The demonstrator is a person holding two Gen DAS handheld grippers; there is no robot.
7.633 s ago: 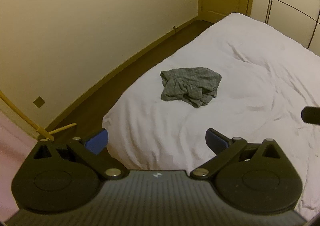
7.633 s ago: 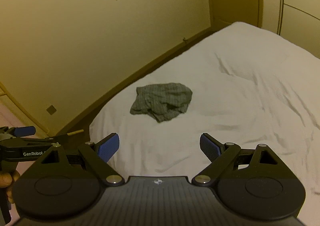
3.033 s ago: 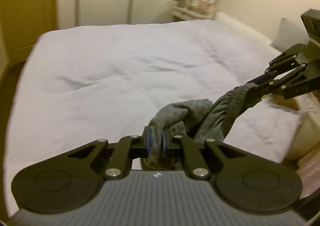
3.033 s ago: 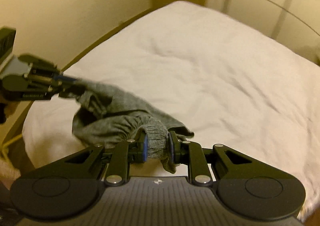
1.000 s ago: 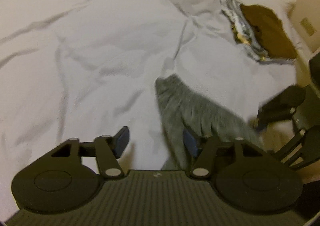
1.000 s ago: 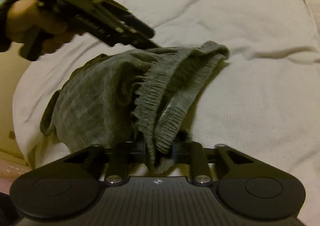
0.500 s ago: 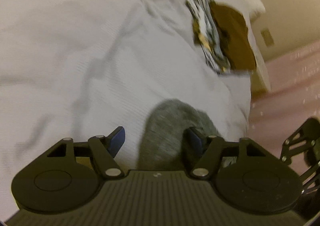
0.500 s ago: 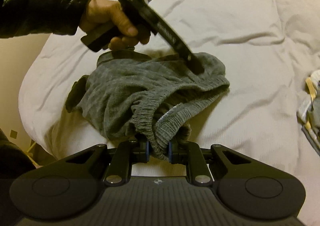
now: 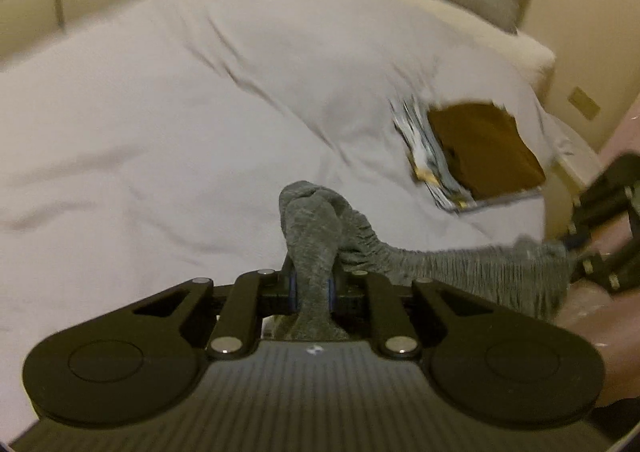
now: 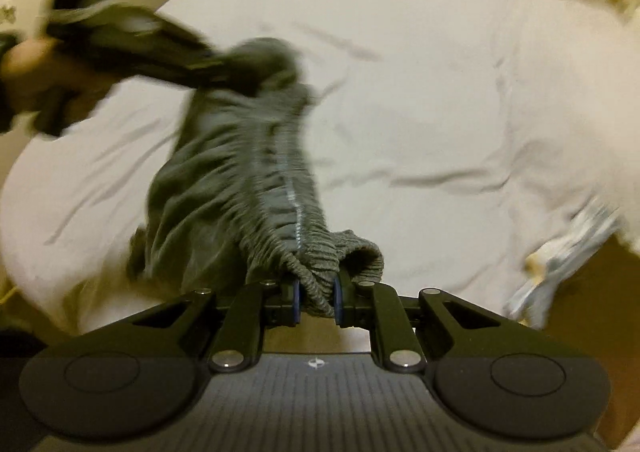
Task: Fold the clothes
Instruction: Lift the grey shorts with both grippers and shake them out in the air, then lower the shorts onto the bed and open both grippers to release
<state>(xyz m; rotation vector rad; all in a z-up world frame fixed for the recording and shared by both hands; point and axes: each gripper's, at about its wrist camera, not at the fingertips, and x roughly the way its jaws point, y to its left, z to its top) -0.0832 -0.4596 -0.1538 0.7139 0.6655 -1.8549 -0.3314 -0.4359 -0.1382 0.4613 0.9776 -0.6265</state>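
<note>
Wide bare white bed (image 9: 160,124) lies beyond, a folded pile (image 9: 480,148) near its right edge, while left tool (image 9: 311,288) and right tool (image 10: 315,298) each clench the grey garment's (image 10: 240,172) waistband, stretched between them above the bed's near edge.

Motion blur smears much of both views. In the right wrist view the left gripper (image 10: 208,64) at ten o'clock is a dark streak, and the hand (image 10: 28,64) holding it is cut off by the left edge. The grey garment (image 10: 240,172) loses its weave there. In the left wrist view the right gripper (image 9: 576,240) at three o'clock is cropped by the edge. The folded stack (image 9: 476,152) is too blurred to identify its pieces.
</note>
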